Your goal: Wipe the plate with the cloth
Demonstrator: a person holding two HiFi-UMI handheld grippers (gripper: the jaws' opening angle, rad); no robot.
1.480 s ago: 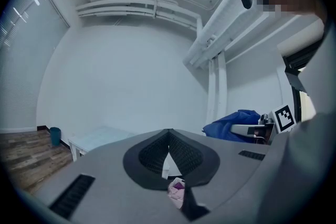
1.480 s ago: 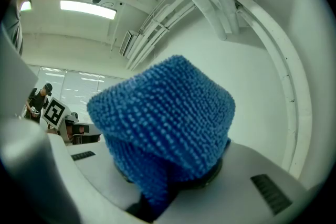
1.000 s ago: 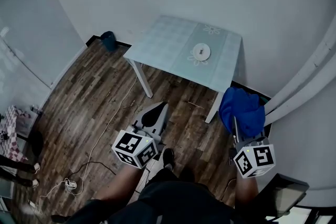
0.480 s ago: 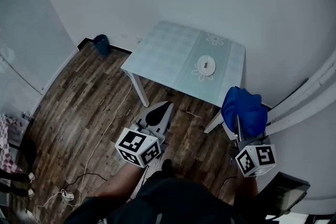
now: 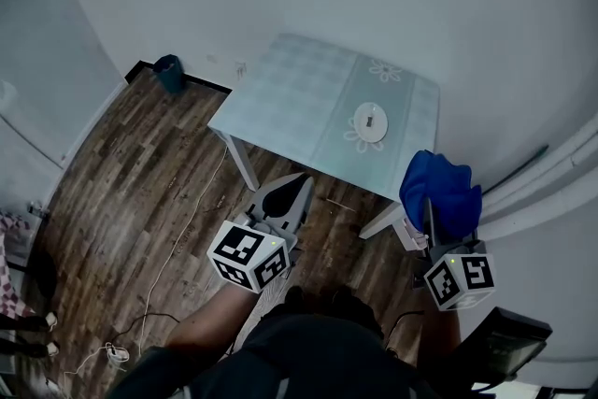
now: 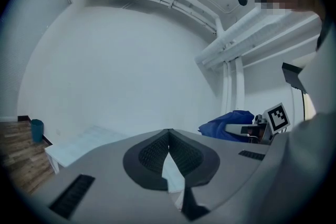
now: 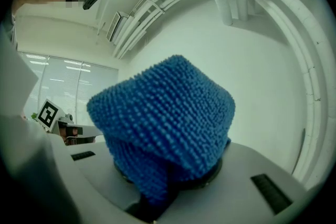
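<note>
**Q:** What is the largest thing in the head view?

**A:** The wood floor [image 5: 121, 173]. It extends from the table [image 5: 290, 98] toward the left and the near side. A thin cable [image 5: 182, 234] lies on it on the near left side of the table.

**Q:** Where does the table stand?

**A:** It is a pale table on white legs, close to the white wall.

**Q:** Where is the cloth?

**A:** The blue cloth [image 5: 439, 187] is not on the table. It hangs off the near right corner of the table, bunched over the tip of the right gripper [image 5: 429, 218]. In the right gripper view the cloth [image 7: 168, 123] fills the middle of the frame, and the jaws are pinching its lower fold.

**Q:** What is the state of the left gripper?

**A:** The left gripper [image 5: 301, 182] is level, just short of the near edge of the table. Its jaws are pressed together at the tips with nothing between them.

**Q:** Where is the plate?

**A:** The small white plate [image 5: 370, 119] lies flat on the table, on the patterned strip toward the right end. It is well apart from both grippers and from the cloth.

**Q:** What is the smallest item?

**A:** A dark bin [image 5: 168, 70] on the floor by the wall, to the left of the table.
</note>
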